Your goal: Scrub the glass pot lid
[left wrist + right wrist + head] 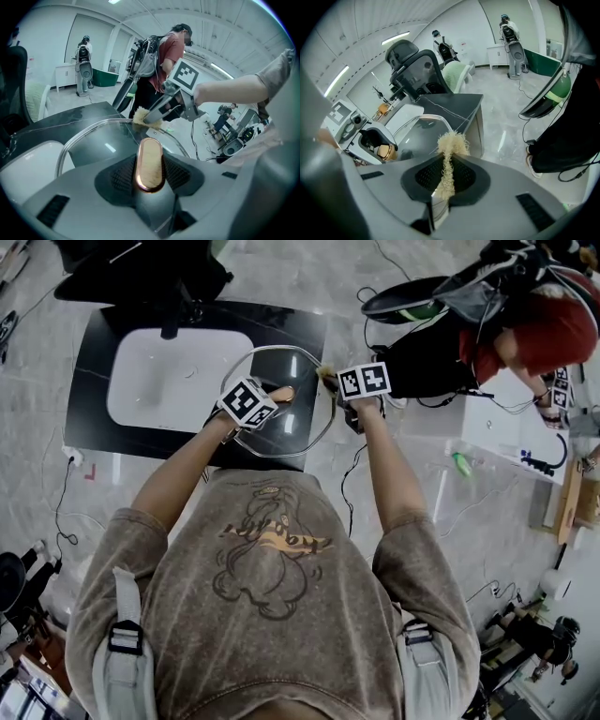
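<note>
Pale grey polished floor [412, 484], crossed by black cables [64, 512] at 8 o'clock. Black surface [94, 381] at 11 o'clock, with a white basin [169, 381] sunk in. Black office chair [415, 63] behind it. White walls [93, 33], ceiling strip lights [396, 38], white cabinet [63, 75] beside a green tub [105, 77].

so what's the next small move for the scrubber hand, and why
Probably sweep the fibre scrubber in the right gripper inward across the glass lid: it sits at the rim, while the left gripper clamps the lid's handle.

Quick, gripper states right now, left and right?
Left gripper: shut on the handle of the glass pot lid.
Right gripper: shut on a fibrous scrubber.
</note>
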Action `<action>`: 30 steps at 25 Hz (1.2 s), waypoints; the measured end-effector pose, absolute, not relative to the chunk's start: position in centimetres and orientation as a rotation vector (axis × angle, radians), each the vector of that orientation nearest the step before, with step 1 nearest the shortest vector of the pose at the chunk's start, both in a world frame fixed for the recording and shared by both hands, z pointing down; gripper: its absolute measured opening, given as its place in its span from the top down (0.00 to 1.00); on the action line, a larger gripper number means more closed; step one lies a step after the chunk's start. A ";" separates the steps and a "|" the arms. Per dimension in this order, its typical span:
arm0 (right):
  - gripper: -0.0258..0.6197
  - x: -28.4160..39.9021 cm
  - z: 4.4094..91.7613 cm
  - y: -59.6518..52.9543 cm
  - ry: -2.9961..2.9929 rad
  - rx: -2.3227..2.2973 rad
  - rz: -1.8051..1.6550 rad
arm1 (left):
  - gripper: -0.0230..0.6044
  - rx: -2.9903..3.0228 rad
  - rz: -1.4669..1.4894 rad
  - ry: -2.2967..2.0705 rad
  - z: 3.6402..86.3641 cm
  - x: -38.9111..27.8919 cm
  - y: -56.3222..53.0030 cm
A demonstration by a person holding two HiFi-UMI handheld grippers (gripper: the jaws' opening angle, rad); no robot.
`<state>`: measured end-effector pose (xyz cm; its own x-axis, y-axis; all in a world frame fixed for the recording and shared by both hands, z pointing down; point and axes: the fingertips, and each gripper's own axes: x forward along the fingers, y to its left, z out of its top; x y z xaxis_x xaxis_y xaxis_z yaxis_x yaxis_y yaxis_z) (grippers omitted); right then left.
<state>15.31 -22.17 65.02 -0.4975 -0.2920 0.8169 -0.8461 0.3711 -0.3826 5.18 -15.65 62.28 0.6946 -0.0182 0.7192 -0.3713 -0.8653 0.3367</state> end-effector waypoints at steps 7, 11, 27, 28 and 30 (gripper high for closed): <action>0.90 12.9 64.9 -25.0 -1.974 0.937 1.030 | 0.66 2.438 1.038 -0.290 62.3 5.1 -15.5; 0.90 10.9 65.0 -26.6 -1.981 0.896 0.994 | 0.66 2.436 1.047 -0.279 62.5 5.1 -15.5; 0.90 4.0 64.3 -28.8 -2.033 0.711 0.883 | 0.66 2.440 1.035 -0.296 62.3 4.8 -15.5; 0.90 3.2 64.3 -28.8 -2.039 0.694 0.873 | 0.66 2.441 1.034 -0.296 62.3 4.7 -15.5; 0.90 1.8 64.1 -28.7 -2.048 0.664 0.856 | 0.66 2.442 1.033 -0.294 62.2 4.7 -15.5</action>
